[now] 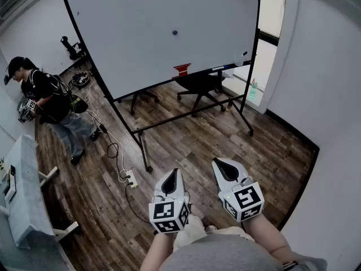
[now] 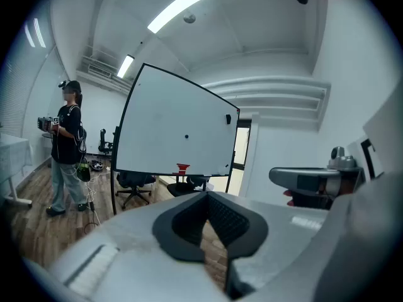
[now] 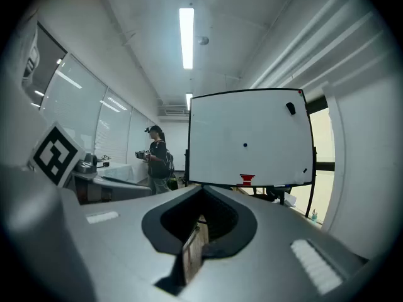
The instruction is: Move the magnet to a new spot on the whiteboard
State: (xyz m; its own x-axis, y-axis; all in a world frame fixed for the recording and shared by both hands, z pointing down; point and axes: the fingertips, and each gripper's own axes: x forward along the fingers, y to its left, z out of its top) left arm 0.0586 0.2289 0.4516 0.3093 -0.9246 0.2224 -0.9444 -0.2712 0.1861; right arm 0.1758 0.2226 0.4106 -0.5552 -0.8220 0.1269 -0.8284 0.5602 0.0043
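A small dark round magnet point(image 1: 175, 33) sticks near the middle of the rolling whiteboard point(image 1: 141, 38), far ahead of both grippers. The same magnet point(image 2: 186, 137) shows in the left gripper view and the magnet point(image 3: 245, 146) in the right gripper view. On the board's tray lies a red eraser-like thing point(image 1: 182, 69). My left gripper point(image 1: 172, 178) and right gripper point(image 1: 224, 168) are held low, close to my body, over the wooden floor. Both point toward the board. The left gripper point(image 2: 206, 197) has its jaws together with nothing held. The right gripper point(image 3: 203, 190) is likewise shut and empty.
A person point(image 1: 51, 103) in dark clothes stands at the left holding a device. Cables and a power strip point(image 1: 128, 179) trail across the floor by the board's stand. An office chair point(image 1: 200, 83) sits behind the board. A table point(image 1: 22, 191) is at the left, a white wall point(image 1: 327, 95) at the right.
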